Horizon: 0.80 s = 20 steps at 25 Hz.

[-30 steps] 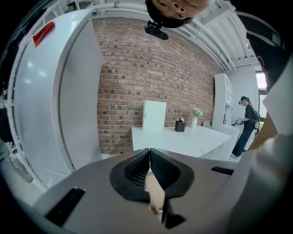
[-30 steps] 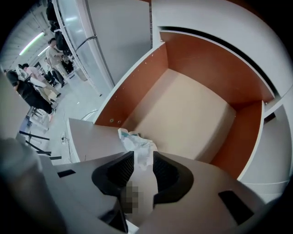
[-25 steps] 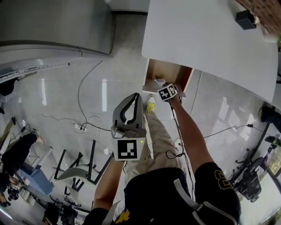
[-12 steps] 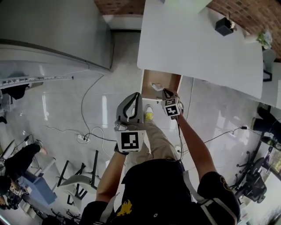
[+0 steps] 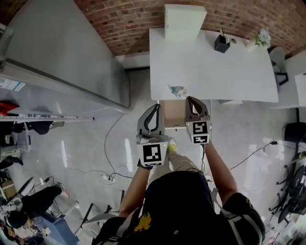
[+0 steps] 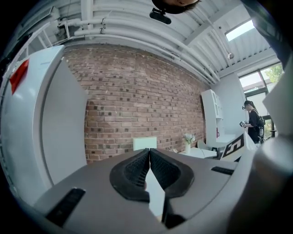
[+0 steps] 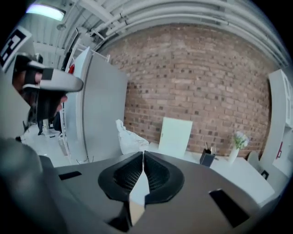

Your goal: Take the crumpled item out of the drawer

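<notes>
Both claws are clenched on nothing: my left gripper (image 5: 154, 107) and right gripper (image 5: 191, 99) hang by the open drawer (image 5: 173, 114). I see the crumpled item (image 5: 178, 91) on the desk (image 5: 229, 72) at its front edge, just beside the right gripper's tips.

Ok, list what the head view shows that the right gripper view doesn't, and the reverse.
Head view only: the open drawer under the table edge, and the power strip on the floor. Right gripper view only: the ceiling light, and the right tool with its jaws together and nothing between them. Both: the crumpled item lying on the table, the white panel, the pen pot, the flowers and the brick wall.
</notes>
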{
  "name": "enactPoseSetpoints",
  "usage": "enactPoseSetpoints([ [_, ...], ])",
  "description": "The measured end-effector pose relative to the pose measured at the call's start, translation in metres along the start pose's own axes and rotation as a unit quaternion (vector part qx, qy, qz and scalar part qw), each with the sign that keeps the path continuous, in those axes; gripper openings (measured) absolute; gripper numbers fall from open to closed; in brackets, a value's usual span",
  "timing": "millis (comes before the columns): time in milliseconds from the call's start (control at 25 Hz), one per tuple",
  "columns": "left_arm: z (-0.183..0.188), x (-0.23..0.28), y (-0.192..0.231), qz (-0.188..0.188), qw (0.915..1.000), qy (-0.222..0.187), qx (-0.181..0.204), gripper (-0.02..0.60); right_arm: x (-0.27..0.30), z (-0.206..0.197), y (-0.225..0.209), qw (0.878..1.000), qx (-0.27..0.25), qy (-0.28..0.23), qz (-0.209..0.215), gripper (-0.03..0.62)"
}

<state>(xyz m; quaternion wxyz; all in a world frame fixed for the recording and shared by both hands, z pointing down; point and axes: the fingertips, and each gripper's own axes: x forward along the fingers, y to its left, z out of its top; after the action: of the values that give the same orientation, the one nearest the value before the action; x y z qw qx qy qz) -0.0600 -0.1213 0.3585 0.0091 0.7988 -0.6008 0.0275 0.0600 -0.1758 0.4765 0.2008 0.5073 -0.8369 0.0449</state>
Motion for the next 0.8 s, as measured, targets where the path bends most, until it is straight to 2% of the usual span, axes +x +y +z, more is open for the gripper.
enactPoseSetpoints([
  [80,0.019,-0.001,0.001,0.005,0.9999,-0.01,-0.008,0.018,-0.021,0.041,-0.006,0.999,-0.018,-0.037,-0.01,0.035],
  [160,0.029,0.0,-0.001,0.0,0.9999,-0.011,0.01,0.018,-0.041,0.076,-0.013,0.997,-0.031,-0.069,-0.017,0.035],
  [280,0.04,-0.001,-0.006,-0.015,0.9989,-0.016,0.04,0.018,-0.072,0.112,-0.025,0.994,-0.032,-0.104,-0.03,0.035],
  [360,0.049,0.001,-0.006,-0.015,0.9987,-0.023,0.042,0.018,-0.088,0.131,-0.033,0.991,-0.036,-0.124,-0.044,0.035],
  [600,0.067,0.002,-0.004,-0.016,0.9975,-0.041,0.054,0.018,-0.122,0.167,-0.045,0.982,-0.035,-0.17,-0.075,0.032],
  [800,0.076,0.001,-0.001,-0.018,0.9962,-0.05,0.069,0.018,-0.141,0.178,-0.05,0.978,-0.03,-0.187,-0.09,0.032],
])
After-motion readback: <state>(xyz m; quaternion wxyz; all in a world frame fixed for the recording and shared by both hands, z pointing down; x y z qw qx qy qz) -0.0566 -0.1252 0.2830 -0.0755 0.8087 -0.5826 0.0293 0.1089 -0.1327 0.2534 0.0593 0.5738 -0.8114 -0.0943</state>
